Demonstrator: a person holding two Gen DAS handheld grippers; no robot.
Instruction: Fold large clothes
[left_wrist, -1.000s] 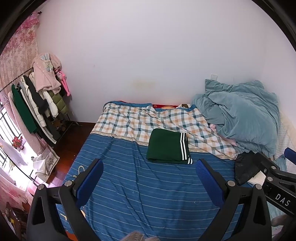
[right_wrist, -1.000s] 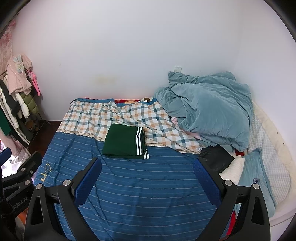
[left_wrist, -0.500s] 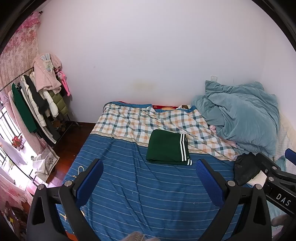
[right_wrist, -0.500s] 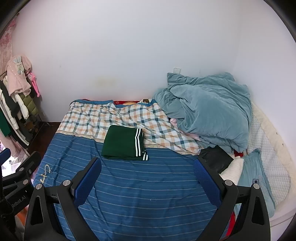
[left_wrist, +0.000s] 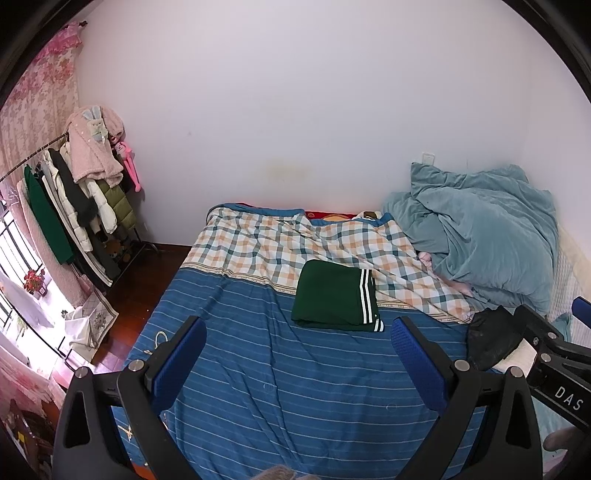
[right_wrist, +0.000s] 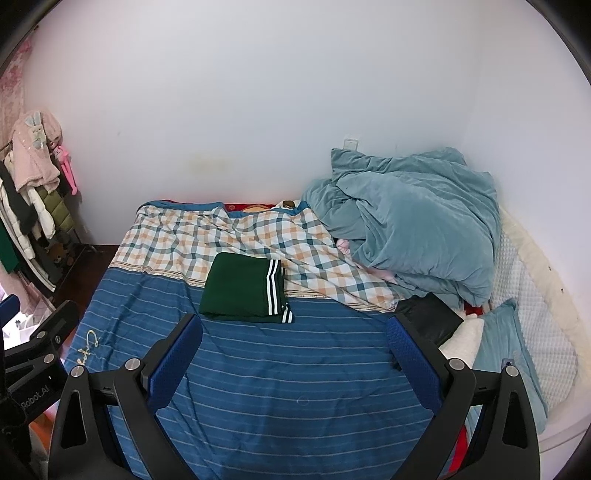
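Note:
A dark green garment with white stripes (left_wrist: 334, 295) (right_wrist: 242, 286) lies folded flat in a neat rectangle on the bed, across the seam between the blue striped and checked parts of the cover. My left gripper (left_wrist: 299, 328) hangs open well short of it, above the blue striped cover, with nothing between its blue pads. My right gripper (right_wrist: 295, 326) is likewise open and empty, back from the garment. Each gripper's body shows at the edge of the other's view.
A crumpled teal duvet (right_wrist: 413, 221) fills the bed's far right. A black garment (right_wrist: 430, 317), white cloth and teal pillow (right_wrist: 506, 343) lie beside it. A rack of hanging coats (left_wrist: 74, 206) stands on the left on dark wood floor (left_wrist: 144, 273).
Both views have drifted slightly back and up from the bed. The folded green garment has not moved, and both grippers stay open.

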